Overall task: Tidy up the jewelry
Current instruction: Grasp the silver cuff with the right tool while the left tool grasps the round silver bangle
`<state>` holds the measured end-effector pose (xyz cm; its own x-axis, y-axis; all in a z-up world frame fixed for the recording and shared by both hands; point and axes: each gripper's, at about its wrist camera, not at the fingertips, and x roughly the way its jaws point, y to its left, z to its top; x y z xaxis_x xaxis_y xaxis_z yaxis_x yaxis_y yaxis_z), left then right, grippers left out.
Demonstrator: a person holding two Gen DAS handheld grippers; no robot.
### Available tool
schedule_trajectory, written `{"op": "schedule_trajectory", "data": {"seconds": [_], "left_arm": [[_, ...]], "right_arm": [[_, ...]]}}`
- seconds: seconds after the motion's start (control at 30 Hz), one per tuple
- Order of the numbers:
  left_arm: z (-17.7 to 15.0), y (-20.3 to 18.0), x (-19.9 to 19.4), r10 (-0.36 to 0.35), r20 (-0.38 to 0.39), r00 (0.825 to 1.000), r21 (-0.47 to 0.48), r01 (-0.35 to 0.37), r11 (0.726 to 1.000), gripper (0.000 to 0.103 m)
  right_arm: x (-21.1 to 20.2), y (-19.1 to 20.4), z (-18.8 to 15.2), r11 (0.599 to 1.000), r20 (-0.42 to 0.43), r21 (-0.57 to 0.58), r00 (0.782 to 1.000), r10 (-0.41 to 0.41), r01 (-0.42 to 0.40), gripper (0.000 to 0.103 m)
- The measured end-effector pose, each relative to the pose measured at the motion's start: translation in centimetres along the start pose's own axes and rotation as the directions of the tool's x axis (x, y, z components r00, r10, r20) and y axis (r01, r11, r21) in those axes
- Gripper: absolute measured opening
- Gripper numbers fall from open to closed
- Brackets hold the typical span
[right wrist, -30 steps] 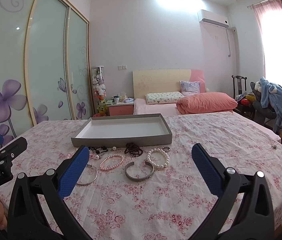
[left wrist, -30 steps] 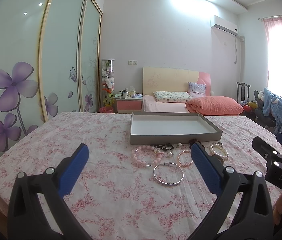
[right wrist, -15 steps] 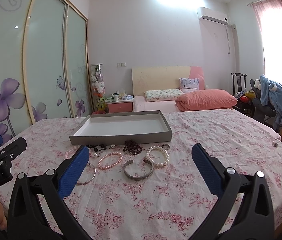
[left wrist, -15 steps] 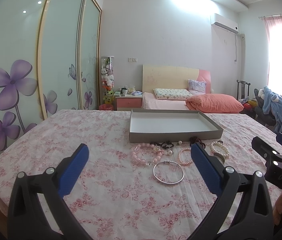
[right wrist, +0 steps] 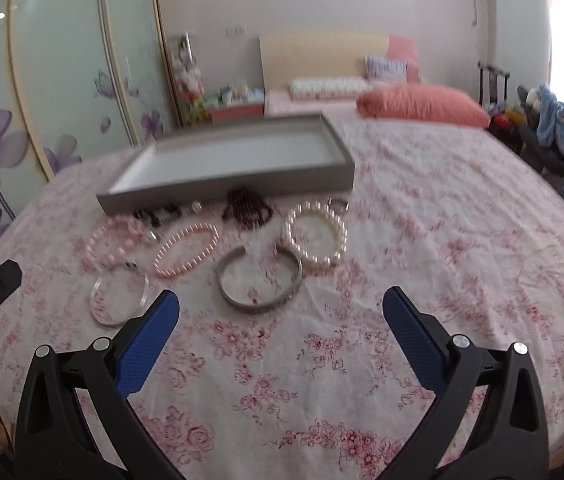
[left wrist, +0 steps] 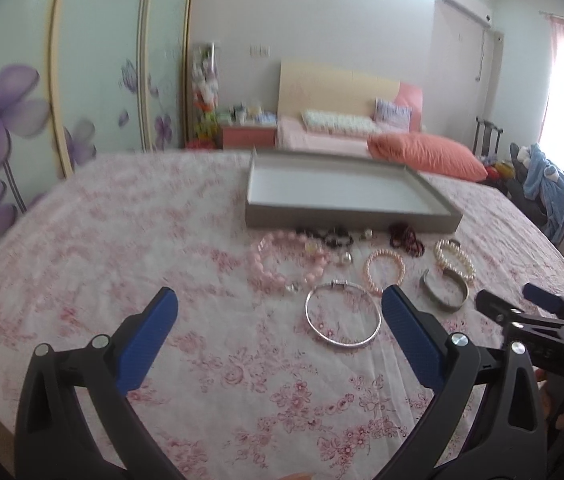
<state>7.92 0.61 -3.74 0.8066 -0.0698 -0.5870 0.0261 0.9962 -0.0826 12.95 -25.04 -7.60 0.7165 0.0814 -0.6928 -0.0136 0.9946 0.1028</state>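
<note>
1. Cloth (right wrist: 282,360) ahead of the right gripper (right wrist: 281,316): bare between its spread fingers.
2. At 12 o'clock, cuff bangle (right wrist: 259,284) lies nearest; white pearl bracelet (right wrist: 316,234) at 1 o'clock touches it.
3. Silver hoop (right wrist: 119,294) at 10 o'clock, near the left fingertip.
4. Grey tray (right wrist: 226,188) bounds the jewelry's far side.
5. Cloth at 2–3 o'clock lies open.

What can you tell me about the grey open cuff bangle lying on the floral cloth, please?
The grey cuff bangle is a flat, metallic-looking band bent into an open C, its gap facing the tray. It lies flat on the floral cloth, apart from both grippers, right beside the white pearl bracelet; contact is unclear.
</note>
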Motion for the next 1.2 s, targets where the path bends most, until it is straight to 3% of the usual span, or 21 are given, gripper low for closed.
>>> {"op": "schedule_trajectory", "data": {"seconds": [0.1, 0.23, 0.5, 0.6, 1.03, 1.2], "left_arm": [[0.0, 0.0, 1.6, -0.016, -0.065, 0.998, -0.003, 0.016, 1.0, 0.099], [0.1, -0.5, 2.9, -0.034, -0.117, 0.993, 0.015, 0.036, 0.999, 0.099], [-0.1, -1.5, 5.5, -0.047, -0.22, 0.974, 0.039, 0.057, 0.998, 0.099], [-0.1, -1.8, 6.2, -0.052, -0.244, 0.968, 0.046, 0.065, 0.997, 0.099], [0.4, -4.7, 9.8, 0.024, -0.313, 0.949, 0.112, 0.012, 0.994, 0.099], [0.5, -5.3, 11.3, 0.037, -0.345, 0.938, 0.108, 0.0, 0.994, 0.089]], "right_arm": [[1.8, 0.4, 0.1, 1.0, -0.103, -0.015, 0.995, -0.005, 0.004, 0.091], [3.0, 1.1, 0.1, 1.0, -0.176, -0.028, 0.984, -0.011, 0.006, 0.09], [3.2, 3.7, 0.6, 0.996, -0.167, -0.088, 0.985, -0.031, 0.016, 0.086], [2.4, 3.8, 0.4, 0.996, -0.146, -0.087, 0.989, -0.028, 0.015, 0.067], [2.3, 1.2, 1.3, 1.0, -0.139, -0.027, 0.99, -0.008, 0.005, 0.067], [2.7, 0.8, 1.7, 1.0, -0.135, -0.026, 0.991, -0.005, 0.002, 0.067]]}}
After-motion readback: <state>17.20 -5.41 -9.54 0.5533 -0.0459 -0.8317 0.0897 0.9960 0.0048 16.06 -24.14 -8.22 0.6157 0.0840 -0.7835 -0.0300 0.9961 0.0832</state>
